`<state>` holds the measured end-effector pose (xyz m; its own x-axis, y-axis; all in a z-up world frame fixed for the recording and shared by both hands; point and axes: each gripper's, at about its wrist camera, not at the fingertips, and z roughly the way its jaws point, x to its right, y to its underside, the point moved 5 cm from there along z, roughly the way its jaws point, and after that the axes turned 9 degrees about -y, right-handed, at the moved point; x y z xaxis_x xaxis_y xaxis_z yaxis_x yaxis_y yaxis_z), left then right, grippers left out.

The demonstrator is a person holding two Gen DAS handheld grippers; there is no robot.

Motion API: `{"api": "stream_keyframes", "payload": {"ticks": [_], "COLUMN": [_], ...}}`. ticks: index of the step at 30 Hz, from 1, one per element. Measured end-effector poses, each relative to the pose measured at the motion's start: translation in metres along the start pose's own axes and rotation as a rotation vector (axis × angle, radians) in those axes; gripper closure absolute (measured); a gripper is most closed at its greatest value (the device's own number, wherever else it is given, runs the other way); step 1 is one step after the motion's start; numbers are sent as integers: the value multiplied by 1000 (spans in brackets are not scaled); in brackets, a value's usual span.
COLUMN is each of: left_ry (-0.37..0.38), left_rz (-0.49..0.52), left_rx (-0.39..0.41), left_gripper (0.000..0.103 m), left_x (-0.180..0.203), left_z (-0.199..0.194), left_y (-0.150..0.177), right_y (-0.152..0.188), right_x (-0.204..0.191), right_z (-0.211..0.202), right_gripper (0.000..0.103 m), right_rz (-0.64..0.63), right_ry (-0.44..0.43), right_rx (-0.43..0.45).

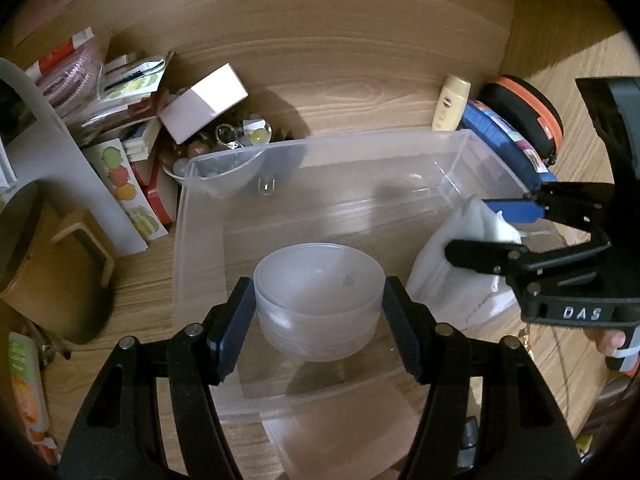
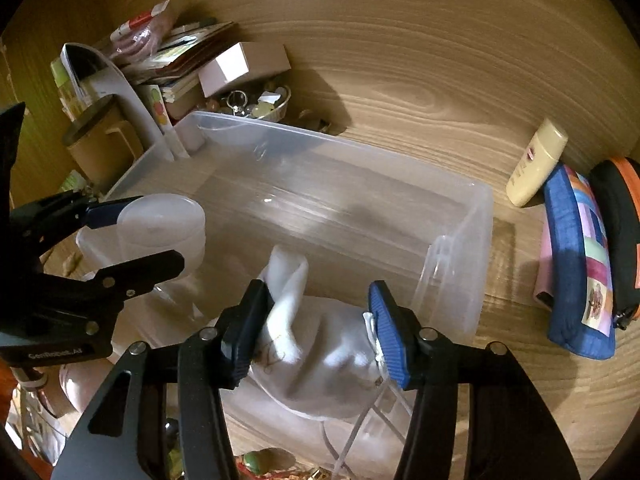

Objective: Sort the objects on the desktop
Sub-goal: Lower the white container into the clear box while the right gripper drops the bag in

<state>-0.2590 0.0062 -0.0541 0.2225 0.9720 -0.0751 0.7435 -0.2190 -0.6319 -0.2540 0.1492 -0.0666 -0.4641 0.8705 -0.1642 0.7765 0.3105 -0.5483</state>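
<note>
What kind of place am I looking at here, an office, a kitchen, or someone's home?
Most likely a home desk or dressing corner. On the wooden desktop sit a lotion tube, a patchwork pouch and a small dish of trinkets beside a clear storage bin.

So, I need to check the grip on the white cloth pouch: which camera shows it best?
The right wrist view: the white cloth pouch sits centred between the right gripper fingers, over the clear bin. The left wrist view shows only its side at the frame's right, partly behind that gripper.

Wooden desk (image 2: 400, 80) bears clear bin (image 2: 472, 216), lotion bottle (image 2: 536, 168), pouches (image 2: 576, 264).
</note>
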Motion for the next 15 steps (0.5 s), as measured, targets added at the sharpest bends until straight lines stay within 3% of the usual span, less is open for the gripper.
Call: {"api": "stream_keyframes", "payload": {"ticks": [15], "left_ry": [-4], "left_rz": [19], "left_rx": [-21], "left_gripper": [39], "left_x": [5], "left_z": [8], "left_y": [-3], "right_y": [0], "right_x": [-3], "right_z": [-19], "right_gripper": [52], "right_rz": [4], "right_ry": [20], "right_rx": [14]}}
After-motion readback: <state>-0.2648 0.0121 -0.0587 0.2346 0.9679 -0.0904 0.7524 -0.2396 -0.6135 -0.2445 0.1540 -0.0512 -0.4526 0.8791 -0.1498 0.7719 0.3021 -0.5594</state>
